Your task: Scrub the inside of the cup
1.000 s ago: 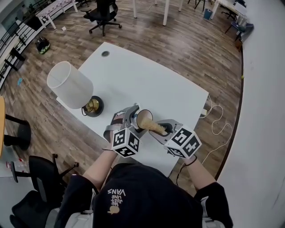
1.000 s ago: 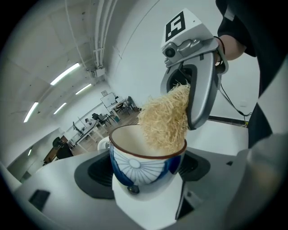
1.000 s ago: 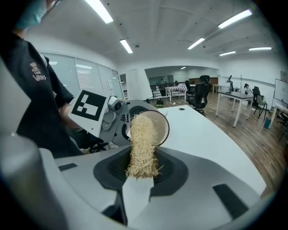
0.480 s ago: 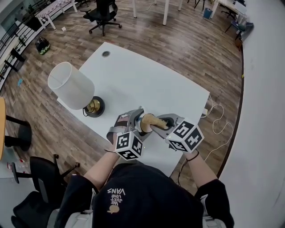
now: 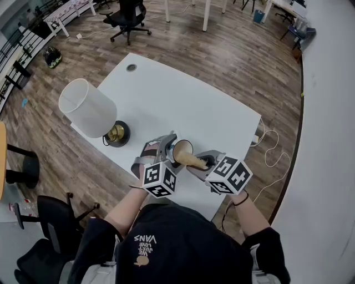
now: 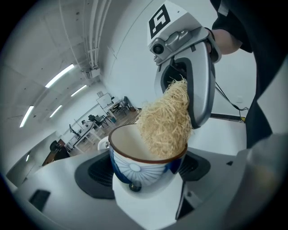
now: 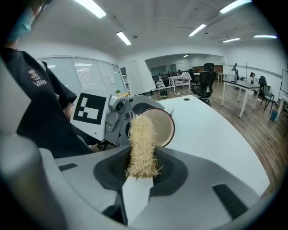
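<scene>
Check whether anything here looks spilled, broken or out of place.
Nothing stands out. The left gripper holds the cup, intact; the right gripper holds the straw scrubber with its tip at the cup's mouth. The lamp stands upright on the table.

— Head view, lighting?
— Bright and even, from overhead. Near blow-out on the white table [image 5: 183,94] and the lamp shade [image 5: 86,108]; shadows few and soft. Mild barrel bending toward the edges; no motion blur.
— And the two gripper views?
— Lit by ceiling strip lights [image 7: 92,8], glaring white in both views. Heavy fisheye curvature, with black vignetting in every corner. In the left gripper view, sharp focus on the cup [image 6: 135,168] and the scrubber [image 6: 164,126]; soft foreground along the bottom edge, hazy background. In the right gripper view, crisp scrubber fibres at centre, smeared and dim toward the left margin.
</scene>
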Motion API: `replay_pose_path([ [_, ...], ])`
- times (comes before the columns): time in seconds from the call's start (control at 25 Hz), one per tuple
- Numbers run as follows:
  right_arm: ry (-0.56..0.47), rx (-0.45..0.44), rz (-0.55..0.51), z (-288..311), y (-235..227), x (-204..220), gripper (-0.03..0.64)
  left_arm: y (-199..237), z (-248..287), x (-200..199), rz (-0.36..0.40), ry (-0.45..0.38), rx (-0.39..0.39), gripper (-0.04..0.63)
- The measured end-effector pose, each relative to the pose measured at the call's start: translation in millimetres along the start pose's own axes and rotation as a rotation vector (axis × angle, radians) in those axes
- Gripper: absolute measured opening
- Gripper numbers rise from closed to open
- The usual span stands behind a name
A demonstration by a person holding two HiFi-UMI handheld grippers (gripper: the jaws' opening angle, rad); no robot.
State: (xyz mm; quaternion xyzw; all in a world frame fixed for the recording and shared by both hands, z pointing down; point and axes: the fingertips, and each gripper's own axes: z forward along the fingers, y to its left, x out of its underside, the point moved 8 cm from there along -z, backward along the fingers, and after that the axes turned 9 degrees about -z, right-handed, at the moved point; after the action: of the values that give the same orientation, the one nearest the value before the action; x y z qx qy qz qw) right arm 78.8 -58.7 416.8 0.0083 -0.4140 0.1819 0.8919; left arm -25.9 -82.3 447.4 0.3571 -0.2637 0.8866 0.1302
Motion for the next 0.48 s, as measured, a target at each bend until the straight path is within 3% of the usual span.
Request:
replay_pose_path([
  [0.2, -0.029, -0.003, -0.026, 7, -1, -13, 0.100, -4, 2, 2, 0.007, 0.000, 0.007, 0.400],
  [0.48, 0.006, 0.106, -0.054, -4, -22, -15, 0.100, -8, 0, -2, 0.019, -0.018, 0.017, 0.400],
])
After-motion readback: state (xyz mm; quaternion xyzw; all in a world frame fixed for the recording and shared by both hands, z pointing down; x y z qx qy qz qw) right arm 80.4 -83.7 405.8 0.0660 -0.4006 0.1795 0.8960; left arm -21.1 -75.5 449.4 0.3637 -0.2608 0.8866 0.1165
